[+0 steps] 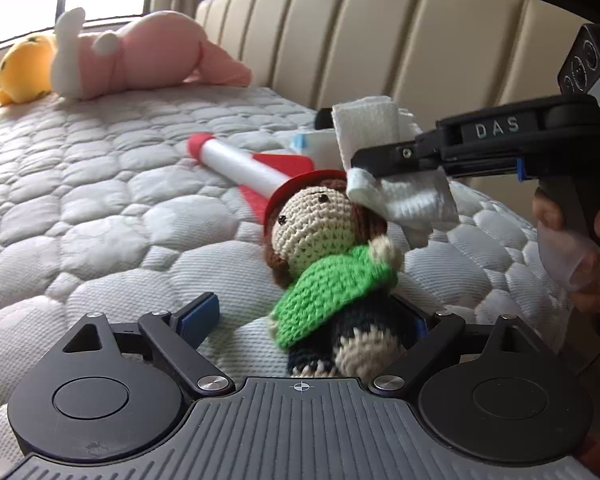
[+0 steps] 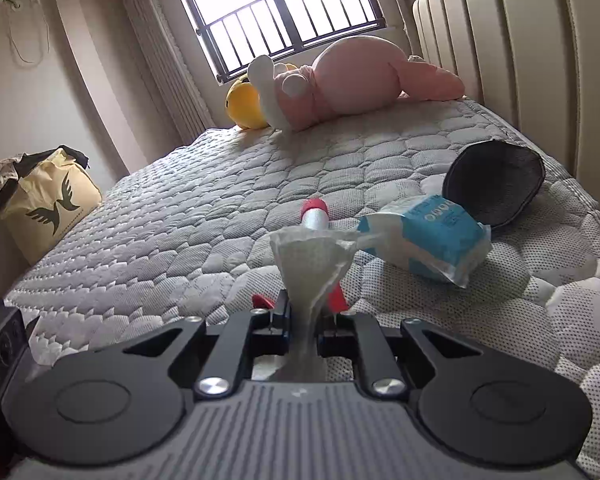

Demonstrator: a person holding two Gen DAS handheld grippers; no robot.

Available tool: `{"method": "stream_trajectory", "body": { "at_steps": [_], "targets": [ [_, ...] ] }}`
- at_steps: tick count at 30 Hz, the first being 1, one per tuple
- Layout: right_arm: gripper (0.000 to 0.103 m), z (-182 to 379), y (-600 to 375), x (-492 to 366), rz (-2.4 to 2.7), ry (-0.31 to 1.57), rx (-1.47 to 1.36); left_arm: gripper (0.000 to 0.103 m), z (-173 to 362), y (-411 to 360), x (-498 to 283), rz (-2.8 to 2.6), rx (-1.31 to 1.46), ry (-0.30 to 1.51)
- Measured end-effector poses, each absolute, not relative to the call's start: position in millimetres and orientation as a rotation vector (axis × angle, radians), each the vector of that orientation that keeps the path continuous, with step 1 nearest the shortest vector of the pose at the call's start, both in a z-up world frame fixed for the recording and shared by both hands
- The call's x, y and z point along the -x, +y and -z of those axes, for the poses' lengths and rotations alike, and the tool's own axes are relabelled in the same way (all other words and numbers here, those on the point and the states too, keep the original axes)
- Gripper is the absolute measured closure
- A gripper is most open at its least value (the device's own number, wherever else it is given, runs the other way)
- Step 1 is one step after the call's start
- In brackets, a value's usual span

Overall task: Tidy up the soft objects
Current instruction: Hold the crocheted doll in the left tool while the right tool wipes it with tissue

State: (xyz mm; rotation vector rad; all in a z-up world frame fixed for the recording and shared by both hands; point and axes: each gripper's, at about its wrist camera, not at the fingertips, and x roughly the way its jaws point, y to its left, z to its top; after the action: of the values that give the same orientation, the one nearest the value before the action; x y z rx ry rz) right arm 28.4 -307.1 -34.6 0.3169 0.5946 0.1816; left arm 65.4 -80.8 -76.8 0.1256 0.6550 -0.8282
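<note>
- My left gripper (image 1: 312, 320) stands with its jaws wide apart; the crocheted doll (image 1: 332, 264) sits between them, leaning against the right-hand finger, while the left-hand blue pad (image 1: 198, 316) is clear of it.
- The doll wears a green scarf and rests on the quilted mattress (image 1: 100, 208), its head just beside the red base of the toy rocket (image 1: 244, 164).
- My right gripper (image 2: 303, 320) is narrowed down and pinches a white tissue (image 2: 312, 264), which fans out above the jaws. From the left wrist camera, this tissue hangs just above the doll's head.
- A blue-and-white tissue pack (image 2: 428, 240) lies on the mattress to the right of the rocket, with a dark round cushion (image 2: 496, 180) behind it, near the headboard (image 2: 540, 60).
- A pink plush (image 2: 352, 80) and a yellow plush (image 2: 244, 108) lie together at the far end of the mattress, under the window (image 2: 284, 8).
- A yellow bag (image 2: 52, 208) stands beside the bed.
</note>
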Motion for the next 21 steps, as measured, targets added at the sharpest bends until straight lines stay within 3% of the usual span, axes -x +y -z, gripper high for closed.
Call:
{"method": "stream_trajectory", "body": {
  "at_steps": [7,11,16,21],
  "targets": [
    [0.09,40.4,-314.2,-4.8,-0.111,0.612,-0.256,0.008,76.8,-105.9,-45.1,0.899,-0.241,0.63],
    [0.09,28.5,-301.4,12.7,-0.349,0.56,-0.343,0.004,79.7,-113.5,-31.3,0.908,-0.329,0.608],
    [0.09,42.7,-266.2,7.8,-0.459,0.635,-0.251,0.003,81.4,-118.0,-31.4,0.887,-0.326,0.622],
    [0.092,45.9,-300.5,11.1,-0.419,0.615,-0.338,0.003,82.3,-118.6,-32.6,0.85,-0.307,0.62]
  ]
}}
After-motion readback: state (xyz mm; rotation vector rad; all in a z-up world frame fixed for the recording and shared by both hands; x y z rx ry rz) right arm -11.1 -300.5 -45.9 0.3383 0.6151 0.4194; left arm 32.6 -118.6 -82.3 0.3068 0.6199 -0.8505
